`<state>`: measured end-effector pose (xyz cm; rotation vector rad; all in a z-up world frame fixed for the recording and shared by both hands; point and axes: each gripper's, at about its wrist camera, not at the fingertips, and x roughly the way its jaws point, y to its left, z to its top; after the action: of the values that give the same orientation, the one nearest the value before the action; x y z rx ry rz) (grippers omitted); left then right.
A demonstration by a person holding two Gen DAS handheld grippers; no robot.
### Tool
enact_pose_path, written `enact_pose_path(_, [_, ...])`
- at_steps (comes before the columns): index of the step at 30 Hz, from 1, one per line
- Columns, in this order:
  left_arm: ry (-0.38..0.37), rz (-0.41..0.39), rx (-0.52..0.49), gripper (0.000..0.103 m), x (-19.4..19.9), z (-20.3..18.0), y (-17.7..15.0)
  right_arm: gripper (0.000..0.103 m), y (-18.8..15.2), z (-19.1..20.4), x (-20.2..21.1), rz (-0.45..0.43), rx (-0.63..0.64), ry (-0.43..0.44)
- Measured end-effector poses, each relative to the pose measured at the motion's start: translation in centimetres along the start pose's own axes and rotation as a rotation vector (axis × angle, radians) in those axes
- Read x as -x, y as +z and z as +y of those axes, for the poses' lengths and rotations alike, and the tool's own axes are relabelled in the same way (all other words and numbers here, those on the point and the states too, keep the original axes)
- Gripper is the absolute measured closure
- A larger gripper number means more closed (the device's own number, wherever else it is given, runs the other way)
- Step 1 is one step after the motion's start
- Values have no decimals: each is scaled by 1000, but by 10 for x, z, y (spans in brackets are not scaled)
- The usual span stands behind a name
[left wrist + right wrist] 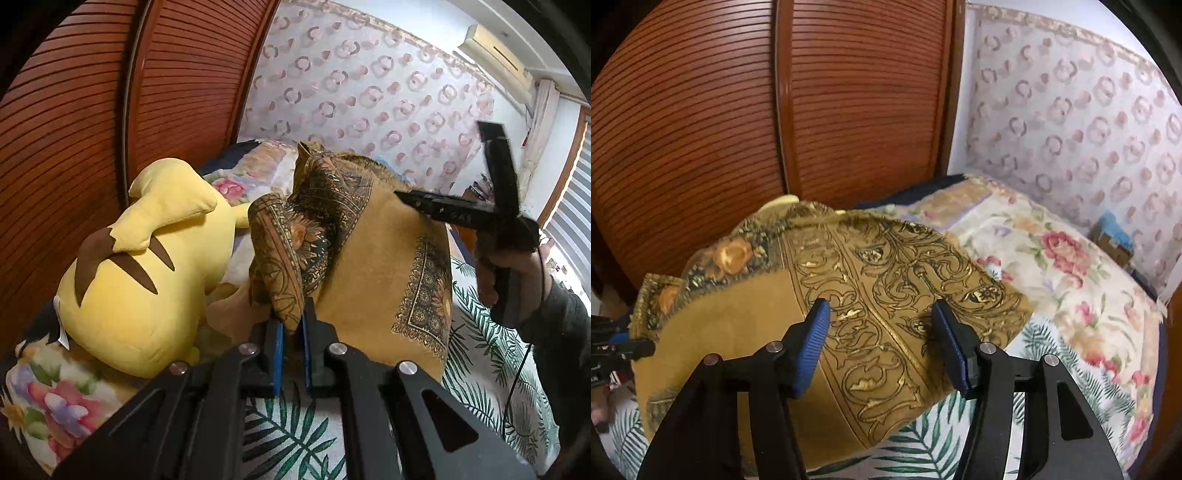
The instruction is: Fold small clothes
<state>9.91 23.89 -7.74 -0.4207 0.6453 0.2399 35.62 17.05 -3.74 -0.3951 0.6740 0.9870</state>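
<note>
A mustard-yellow cloth (380, 266) with black and gold ornamental borders hangs lifted above the bed. My left gripper (293, 332) is shut on a bunched corner of the cloth. In the right wrist view the cloth (871, 325) spreads below and between the fingers of my right gripper (881, 325), which is open with its blue pads (816, 339) wide apart. The right gripper also shows in the left wrist view (402, 195), its black fingers reaching over the cloth's upper edge from the right, held by a hand.
A large yellow plush toy (147, 266) lies on the bed at the left beside the cloth. The bed has a palm-leaf sheet (1015, 417) and a floral blanket (1071, 266). A wooden louvred wardrobe (775, 110) stands behind. A patterned wall (369, 81) is at the back.
</note>
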Motion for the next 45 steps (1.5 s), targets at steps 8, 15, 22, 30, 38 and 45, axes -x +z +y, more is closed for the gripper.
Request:
enact_pose_path(8, [17, 4, -12, 97, -1, -2, 0, 41, -15, -5, -26, 24, -39, -1])
enact_pose_path(15, [36, 9, -23, 92, 4, -4, 1, 41, -14, 8, 6, -28, -60, -47])
enact_pose_path(22, [75, -5, -56, 85, 17, -11, 4, 41, -30, 37, 34, -50, -55, 33])
enact_pose_path(30, [135, -32, -106, 83, 38, -23, 3, 41, -47, 44, 53, -50, -66, -5])
enact_pose_path(38, [118, -68, -157, 83, 61, -50, -2, 41, -71, 40, 109, -103, -118, -34])
enact_pose_path(45, [111, -95, -236, 82, 73, -88, -12, 32, -101, 44, 165, -147, -152, -78])
